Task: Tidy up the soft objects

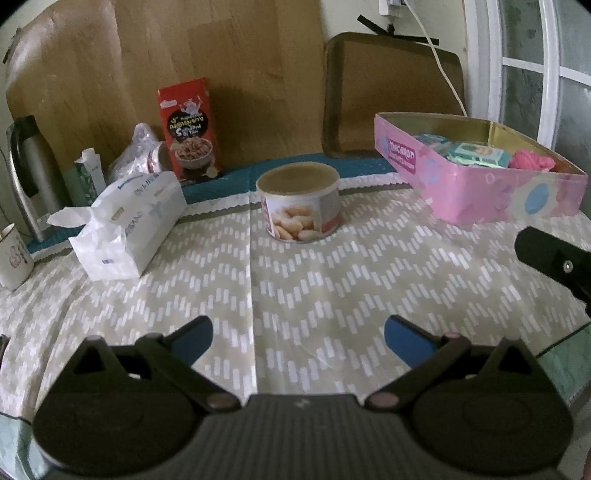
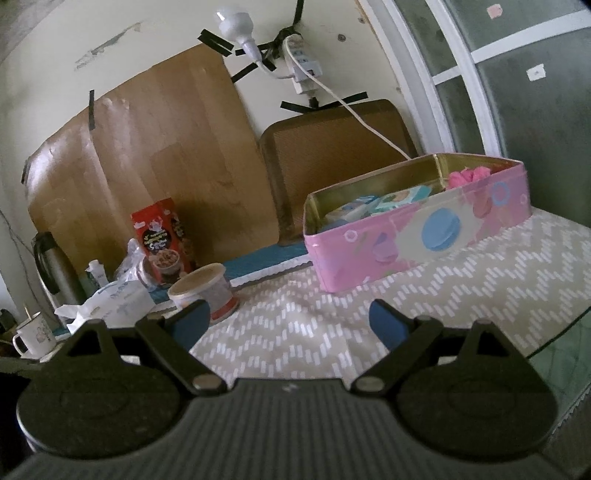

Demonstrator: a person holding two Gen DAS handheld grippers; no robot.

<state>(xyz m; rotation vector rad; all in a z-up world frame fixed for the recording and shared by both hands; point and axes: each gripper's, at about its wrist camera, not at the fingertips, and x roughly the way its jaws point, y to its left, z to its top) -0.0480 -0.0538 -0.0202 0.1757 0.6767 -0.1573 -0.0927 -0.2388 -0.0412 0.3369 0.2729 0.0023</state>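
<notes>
Bulb (image 2: 236, 22) in right view only, kettle (image 1: 27, 173) clearer left

A round can (image 1: 301, 206) with a beige lid and pale nuts or beans on its label, the print being too blurred to tell which, stands on the chevron-patterned tablecloth (image 1: 332, 295). Near the wall stand a red cereal box (image 1: 188, 129), a steel kettle (image 1: 31, 173), a crumpled clear bag (image 1: 138, 151) and a white mug (image 1: 13, 256). A brown tray (image 1: 391, 92) and wood-grain board (image 1: 147, 74) lean against the wall, beneath a bulb (image 2: 238, 27) and power strip (image 2: 303, 64).
</notes>
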